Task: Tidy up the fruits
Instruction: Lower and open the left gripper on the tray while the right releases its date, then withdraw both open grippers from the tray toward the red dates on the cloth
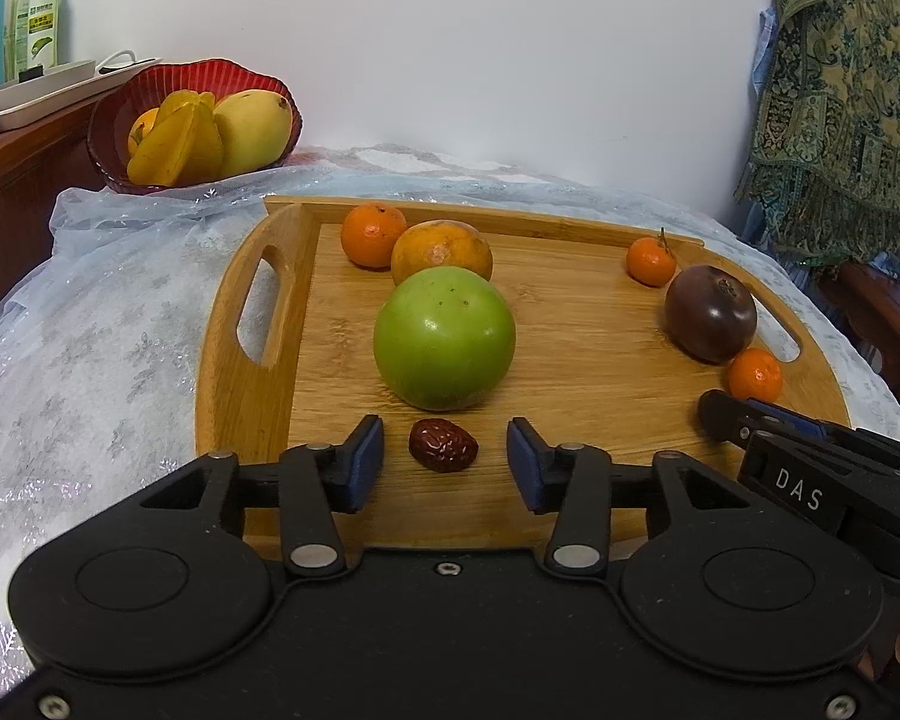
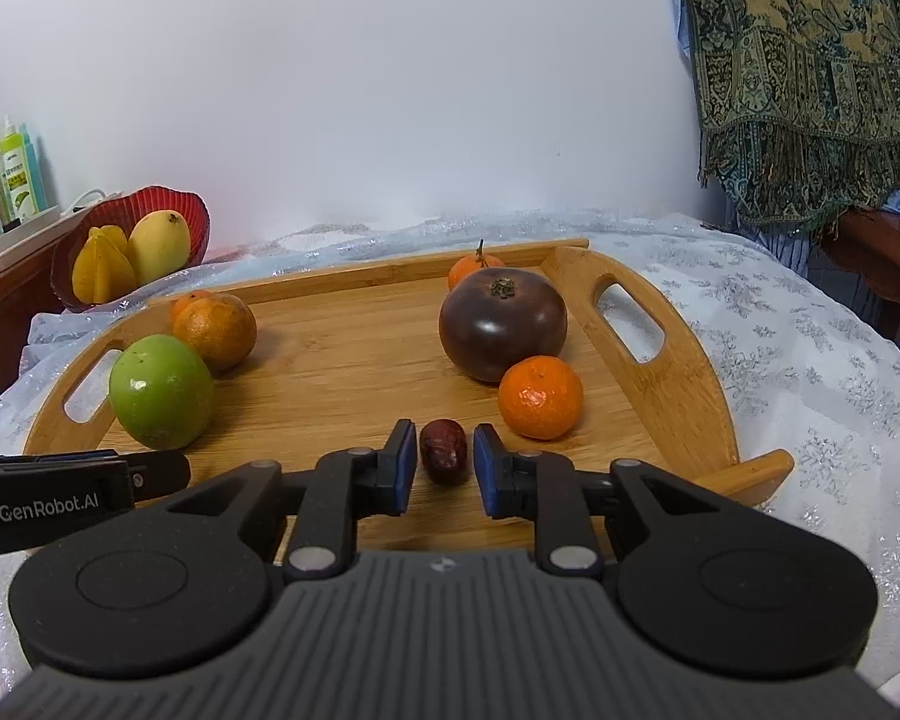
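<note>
A wooden tray (image 1: pixel 570 480) (image 2: pixel 354 360) holds a green apple (image 1: pixel 444 339) (image 2: pixel 162 390), oranges (image 1: pixel 441 252) (image 2: pixel 215 330), small tangerines (image 1: pixel 755 373) (image 2: pixel 540 397), a dark purple fruit (image 1: pixel 711 312) (image 2: pixel 503 324) and a red date (image 1: pixel 443 445) (image 2: pixel 444 451). My left gripper (image 1: pixel 445 471) is open, its fingers either side of the date with clear gaps. My right gripper (image 2: pixel 445 468) is open more narrowly, with the date between its blue pads (image 2: pixel 403 468), not touching. A red bowl (image 1: pixel 120 126) (image 2: pixel 186 210) at back left holds a mango and starfruit.
The tray sits on a pale blue patterned cloth (image 1: pixel 90 330) (image 2: pixel 810 360). A shelf with bottles (image 1: pixel 36 12) stands at far left. A patterned shawl (image 1: pixel 840 90) (image 2: pixel 798 72) hangs at right. The right gripper's body shows in the left wrist view (image 1: pixel 810 456).
</note>
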`<control>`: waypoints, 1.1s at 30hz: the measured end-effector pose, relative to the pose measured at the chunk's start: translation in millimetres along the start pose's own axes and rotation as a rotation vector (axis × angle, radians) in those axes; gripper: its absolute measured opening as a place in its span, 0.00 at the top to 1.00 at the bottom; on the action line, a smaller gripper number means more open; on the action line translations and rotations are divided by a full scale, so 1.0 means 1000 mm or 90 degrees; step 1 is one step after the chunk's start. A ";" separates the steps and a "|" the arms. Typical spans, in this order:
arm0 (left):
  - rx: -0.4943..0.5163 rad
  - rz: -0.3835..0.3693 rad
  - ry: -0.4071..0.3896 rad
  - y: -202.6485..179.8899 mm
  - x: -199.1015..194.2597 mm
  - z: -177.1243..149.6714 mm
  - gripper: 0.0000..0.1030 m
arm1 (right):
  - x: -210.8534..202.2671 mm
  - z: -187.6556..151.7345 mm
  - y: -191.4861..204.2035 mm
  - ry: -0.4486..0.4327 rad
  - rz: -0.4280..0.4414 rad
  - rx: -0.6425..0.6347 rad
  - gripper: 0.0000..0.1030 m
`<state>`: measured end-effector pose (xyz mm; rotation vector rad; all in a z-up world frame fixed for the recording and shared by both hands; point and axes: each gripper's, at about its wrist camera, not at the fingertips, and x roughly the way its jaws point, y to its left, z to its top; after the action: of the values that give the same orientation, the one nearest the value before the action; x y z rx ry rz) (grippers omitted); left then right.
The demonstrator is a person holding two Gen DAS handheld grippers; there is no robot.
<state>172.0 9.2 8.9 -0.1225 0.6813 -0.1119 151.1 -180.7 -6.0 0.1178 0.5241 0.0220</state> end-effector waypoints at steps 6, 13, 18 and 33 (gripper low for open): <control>-0.005 0.005 -0.003 0.000 -0.005 -0.003 0.35 | -0.004 0.000 -0.001 -0.005 0.003 0.008 0.52; -0.004 0.008 -0.012 -0.001 -0.011 -0.006 0.25 | -0.014 0.000 -0.008 -0.027 0.015 0.039 0.40; -0.007 0.002 -0.015 0.000 -0.018 -0.009 0.19 | -0.023 -0.002 -0.009 -0.047 0.013 0.037 0.33; 0.043 -0.014 -0.068 -0.013 -0.069 -0.039 0.11 | -0.076 -0.024 -0.005 -0.135 -0.006 -0.029 0.18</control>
<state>93.6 3.1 23.9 -0.0703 0.5687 -0.1491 73.0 -187.3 10.4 0.0725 0.3117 0.0116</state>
